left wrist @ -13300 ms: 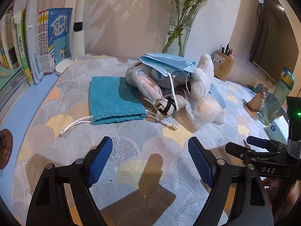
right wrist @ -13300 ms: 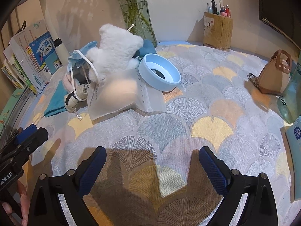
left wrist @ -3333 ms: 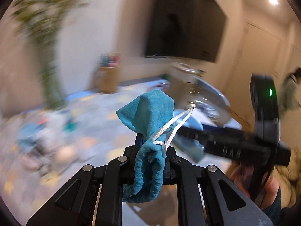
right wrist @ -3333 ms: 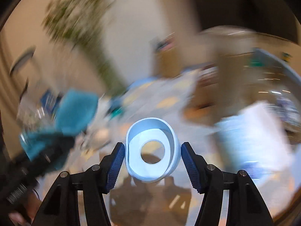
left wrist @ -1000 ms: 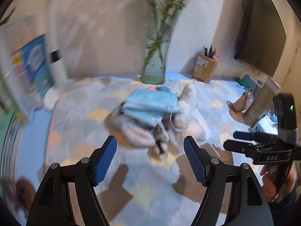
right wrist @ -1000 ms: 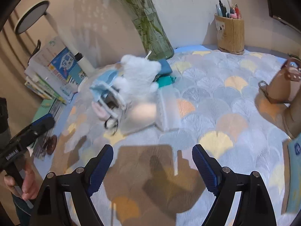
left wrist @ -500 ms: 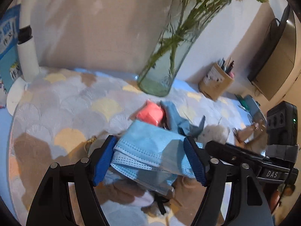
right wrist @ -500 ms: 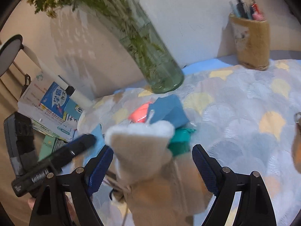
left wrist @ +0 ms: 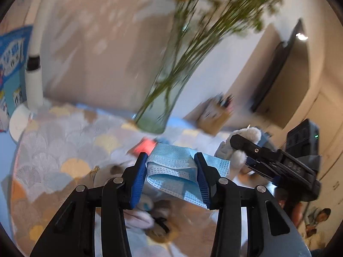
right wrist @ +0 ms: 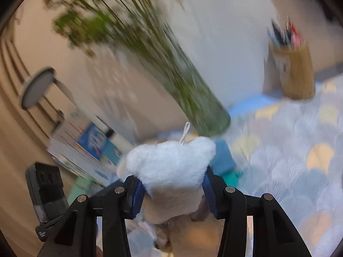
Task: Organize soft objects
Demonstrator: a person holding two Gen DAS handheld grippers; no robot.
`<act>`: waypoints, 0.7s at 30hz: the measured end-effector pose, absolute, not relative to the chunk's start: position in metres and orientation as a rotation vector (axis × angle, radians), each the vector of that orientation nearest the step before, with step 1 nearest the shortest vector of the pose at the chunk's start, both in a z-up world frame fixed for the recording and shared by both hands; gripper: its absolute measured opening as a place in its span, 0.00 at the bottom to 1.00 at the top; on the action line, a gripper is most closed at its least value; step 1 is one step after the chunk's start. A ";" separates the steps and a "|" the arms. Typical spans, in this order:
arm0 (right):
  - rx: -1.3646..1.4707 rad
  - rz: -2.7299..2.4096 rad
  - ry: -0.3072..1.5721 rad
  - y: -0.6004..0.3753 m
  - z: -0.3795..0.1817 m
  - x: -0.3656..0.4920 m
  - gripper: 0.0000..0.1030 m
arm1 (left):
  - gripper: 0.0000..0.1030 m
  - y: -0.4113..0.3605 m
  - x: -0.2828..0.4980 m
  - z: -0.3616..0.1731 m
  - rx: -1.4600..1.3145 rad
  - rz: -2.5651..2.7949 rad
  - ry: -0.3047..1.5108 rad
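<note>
Two grips are being made at once. The left gripper [left wrist: 171, 171] has its jaws closing on a folded blue face mask [left wrist: 178, 167], the pleated fabric bunched between the blue pads and lifted off the pile beneath it. The right gripper [right wrist: 172, 189] has its jaws closing on a white plush toy [right wrist: 169, 160], the pads sunk into its fleecy sides just below the fluffy top.

To do this well, I judge each squeeze should stop once the fabric is pinned: the mask is thin and slippery, with loose ear loops likely to snag the pile, so it wants lifting straight up. The plush is bulky and springy, so a bite low on its body should hold better than one on the fluff.

Beyond the jaws, the remaining soft things lie heaped on a counter [left wrist: 64, 141] covered with a fan-patterned cloth in grey, yellow and peach. A teal cloth [right wrist: 223, 156] lies just behind the plush. A tall glass vase [left wrist: 163, 98] of green stems stands near the heap, and a woven pen pot [right wrist: 295, 72] well apart.
</note>
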State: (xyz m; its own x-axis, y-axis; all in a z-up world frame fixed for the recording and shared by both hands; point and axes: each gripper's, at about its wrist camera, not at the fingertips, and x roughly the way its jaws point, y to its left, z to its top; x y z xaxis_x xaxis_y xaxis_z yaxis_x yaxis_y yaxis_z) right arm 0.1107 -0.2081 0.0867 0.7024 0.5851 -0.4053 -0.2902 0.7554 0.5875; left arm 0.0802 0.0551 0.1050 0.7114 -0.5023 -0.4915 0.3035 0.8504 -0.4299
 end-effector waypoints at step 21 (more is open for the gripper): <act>0.221 0.195 1.107 -0.235 0.022 0.023 0.47 | 0.51 -0.051 -0.023 0.002 0.244 -0.577 0.881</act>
